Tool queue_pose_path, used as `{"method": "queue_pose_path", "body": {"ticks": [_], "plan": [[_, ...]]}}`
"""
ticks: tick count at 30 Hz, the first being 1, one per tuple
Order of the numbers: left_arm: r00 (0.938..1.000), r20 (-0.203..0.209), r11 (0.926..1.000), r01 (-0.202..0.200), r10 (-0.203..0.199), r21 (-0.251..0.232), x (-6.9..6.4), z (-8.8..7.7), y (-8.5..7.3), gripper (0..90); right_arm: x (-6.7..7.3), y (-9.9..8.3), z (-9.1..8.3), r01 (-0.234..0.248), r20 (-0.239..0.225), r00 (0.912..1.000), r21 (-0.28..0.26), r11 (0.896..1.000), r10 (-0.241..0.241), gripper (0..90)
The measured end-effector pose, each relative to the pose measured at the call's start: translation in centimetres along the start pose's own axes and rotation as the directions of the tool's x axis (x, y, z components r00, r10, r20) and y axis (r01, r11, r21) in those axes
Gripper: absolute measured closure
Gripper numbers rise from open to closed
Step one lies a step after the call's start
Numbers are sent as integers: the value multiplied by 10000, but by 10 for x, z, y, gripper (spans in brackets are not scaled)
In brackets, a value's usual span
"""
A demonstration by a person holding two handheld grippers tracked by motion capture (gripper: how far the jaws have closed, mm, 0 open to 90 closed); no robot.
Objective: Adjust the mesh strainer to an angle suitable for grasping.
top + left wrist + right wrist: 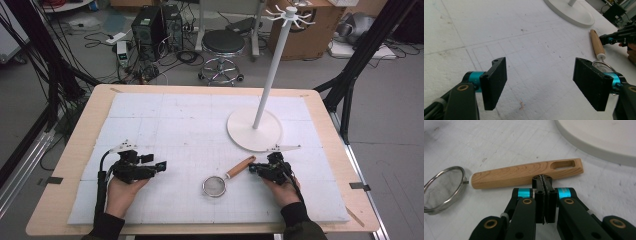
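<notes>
A small metal mesh strainer (214,186) with a wooden handle (240,166) lies flat on the white foam mat (190,125), its handle pointing to the back right. My right gripper (252,169) is shut with nothing between its jaws. In the right gripper view its closed tips (543,178) sit right beside the handle (524,173), near the slotted end, with the mesh bowl (444,187) at the left. My left gripper (160,166) rests low at the left of the mat. It (540,75) stands wide open and empty, and the strainer handle (596,43) lies beyond its right jaw.
A white stand with a round base (254,130) and a tall pole (272,70) topped with hooks stands at the back right of the mat, just behind the right gripper. A stool, boxes and cables are on the floor beyond the table.
</notes>
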State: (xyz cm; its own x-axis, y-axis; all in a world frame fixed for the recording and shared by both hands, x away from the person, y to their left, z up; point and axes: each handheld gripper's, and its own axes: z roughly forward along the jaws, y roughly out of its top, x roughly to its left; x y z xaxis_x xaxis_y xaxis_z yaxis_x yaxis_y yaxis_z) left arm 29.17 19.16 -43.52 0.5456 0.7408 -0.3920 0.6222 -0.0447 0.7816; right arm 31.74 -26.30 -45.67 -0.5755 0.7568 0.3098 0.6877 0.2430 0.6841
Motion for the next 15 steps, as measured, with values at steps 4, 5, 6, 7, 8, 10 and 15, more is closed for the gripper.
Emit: {"method": "queue_pose_path", "body": {"ticks": [4, 5, 6, 7, 8, 10, 15], "plan": [[10000, -12, 10000, -35, 35, 70, -1, 1, 0, 279, 2, 7, 8, 62, 43, 10000, 35, 10000, -62, 893], [10000, -21, 9999, -48, 48, 89, -1, 2, 0, 279, 3, 8, 9, 36, 19, 10000, 53, 10000, -36, 893], [10000, -21, 9999, -50, 50, 88, -1, 2, 0, 279, 4, 10, 12, 74, 29, 10000, 47, 10000, -74, 893], [10000, -32, 9999, -58, 58, 94, -1, 2, 0, 279, 5, 12, 14, 74, -37, 10000, 51, 10000, -74, 893], [10000, -38, 9999, -55, 55, 107, -1, 2, 0, 279, 7, 16, 19, 159, -116, 9998, 80, 9998, -158, 893], [10000, -58, 9999, -62, 63, 114, -1, 2, 0, 279, 9, 18, 22, 182, -131, 9998, 101, 9998, -180, 893], [10000, -46, 9998, -58, 58, 166, -1, 3, -1, 279, 16, 26, 34, 406, -228, 9989, 108, 9991, -404, 893]]}}
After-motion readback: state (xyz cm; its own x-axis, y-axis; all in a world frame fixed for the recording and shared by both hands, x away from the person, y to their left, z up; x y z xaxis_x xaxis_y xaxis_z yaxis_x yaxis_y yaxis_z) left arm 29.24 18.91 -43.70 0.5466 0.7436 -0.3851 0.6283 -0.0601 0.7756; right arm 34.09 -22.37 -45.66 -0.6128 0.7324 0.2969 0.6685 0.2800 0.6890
